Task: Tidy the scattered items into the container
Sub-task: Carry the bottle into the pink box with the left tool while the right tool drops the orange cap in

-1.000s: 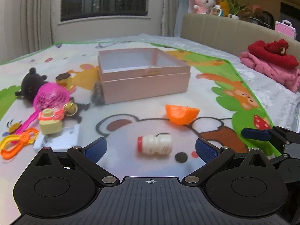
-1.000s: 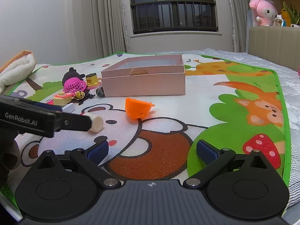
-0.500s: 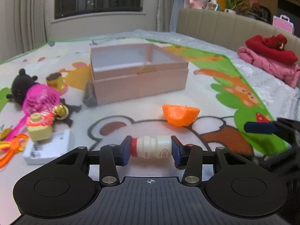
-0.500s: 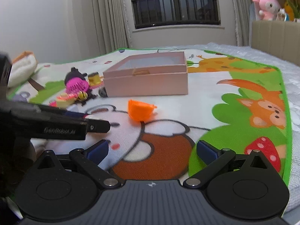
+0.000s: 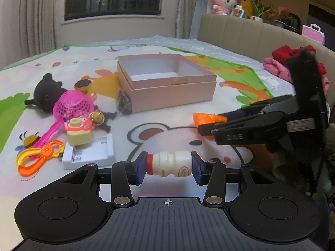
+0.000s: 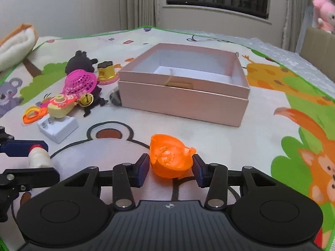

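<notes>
The small white plastic bottle with a red cap (image 5: 168, 166) looks light, hard and slippery, so the left gripper (image 5: 168, 168), low over the play mat (image 5: 167, 129), pinches it end to end, while the right gripper (image 6: 171, 168) squeezes the orange plastic shell (image 6: 170, 159) before the pink box (image 6: 184, 87).

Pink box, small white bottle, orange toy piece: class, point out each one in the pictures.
pink box (image 6: 180, 102): right wrist view, front wall.
small white bottle (image 5: 171, 166): left wrist view, mid body.
orange toy piece (image 6: 170, 162): right wrist view, hollow middle.
</notes>
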Motion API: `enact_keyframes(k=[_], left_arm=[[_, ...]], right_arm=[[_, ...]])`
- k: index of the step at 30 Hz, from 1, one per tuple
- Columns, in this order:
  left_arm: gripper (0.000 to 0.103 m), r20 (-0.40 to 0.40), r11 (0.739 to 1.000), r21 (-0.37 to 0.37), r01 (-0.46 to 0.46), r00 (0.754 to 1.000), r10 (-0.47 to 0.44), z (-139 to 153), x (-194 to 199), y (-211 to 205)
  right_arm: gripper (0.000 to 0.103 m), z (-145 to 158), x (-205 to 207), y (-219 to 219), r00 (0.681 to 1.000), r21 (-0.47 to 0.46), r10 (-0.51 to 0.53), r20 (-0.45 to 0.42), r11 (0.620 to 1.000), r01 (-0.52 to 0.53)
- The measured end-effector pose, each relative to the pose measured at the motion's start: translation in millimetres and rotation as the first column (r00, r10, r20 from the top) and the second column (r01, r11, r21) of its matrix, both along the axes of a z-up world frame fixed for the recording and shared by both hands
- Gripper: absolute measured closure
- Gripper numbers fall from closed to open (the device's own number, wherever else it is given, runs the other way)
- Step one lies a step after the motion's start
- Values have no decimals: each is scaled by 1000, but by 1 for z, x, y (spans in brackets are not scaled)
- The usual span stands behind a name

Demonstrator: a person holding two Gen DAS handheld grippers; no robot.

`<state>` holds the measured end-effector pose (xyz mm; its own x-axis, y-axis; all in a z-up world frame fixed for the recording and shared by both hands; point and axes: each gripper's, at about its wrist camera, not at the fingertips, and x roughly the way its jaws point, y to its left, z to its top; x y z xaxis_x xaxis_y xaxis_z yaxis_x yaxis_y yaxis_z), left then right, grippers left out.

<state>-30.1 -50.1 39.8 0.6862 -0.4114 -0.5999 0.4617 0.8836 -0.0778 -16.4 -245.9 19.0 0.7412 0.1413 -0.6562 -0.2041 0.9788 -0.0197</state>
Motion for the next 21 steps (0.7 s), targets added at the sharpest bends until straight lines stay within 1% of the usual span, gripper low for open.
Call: enact_keyframes(k=[2,4,7,9,10,11,12,13,14,16,17,19,21], left_arm=[[55,-5,1000,-5,11,1000,-11,3,7,-1],[55,18,1000,-2,27,999,-27,13,18,-6],[55,114,999,12,39,993,-40,41,46,-21],[55,191,999,19,44,980,-47,60,70,-34],[47,233,999,16,52,971,-54,68,84,-42],[13,260,998,14,59,964,-61,74,99,-49],[2,270,998,16,58,961,-60,78,112,-55],[3,272,999,14,46,961,-48,79,123,-57],[3,260,1000,10,28,965,-29,80,130,-56],[3,229,1000,-11,-5,973,8,78,128,-44],[3,218,1000,-19,-19,976,23,75,121,-34],[3,199,998,1,-66,978,64,64,100,-12],[3,182,993,25,-118,977,112,50,76,9]], right_arm=[[59,10,-6,4,1000,-19,23,6,1000,-23],[60,24,-8,3,999,-17,53,-1,998,-53],[60,60,6,-3,999,-4,37,33,999,-37],[60,91,31,-14,997,52,2,72,999,-5],[59,107,47,-19,995,88,-19,103,996,10],[59,122,64,-24,991,123,-40,126,992,24],[51,133,79,-29,989,159,-58,134,987,36],[41,142,94,-33,987,191,-83,139,980,56],[39,149,104,-38,981,211,-122,152,973,89],[38,156,110,-43,969,207,-164,182,970,126],[37,157,107,-43,967,197,-166,193,972,127],[26,151,93,-44,965,182,-160,210,976,122],[24,136,75,-42,961,154,-160,225,980,128]])
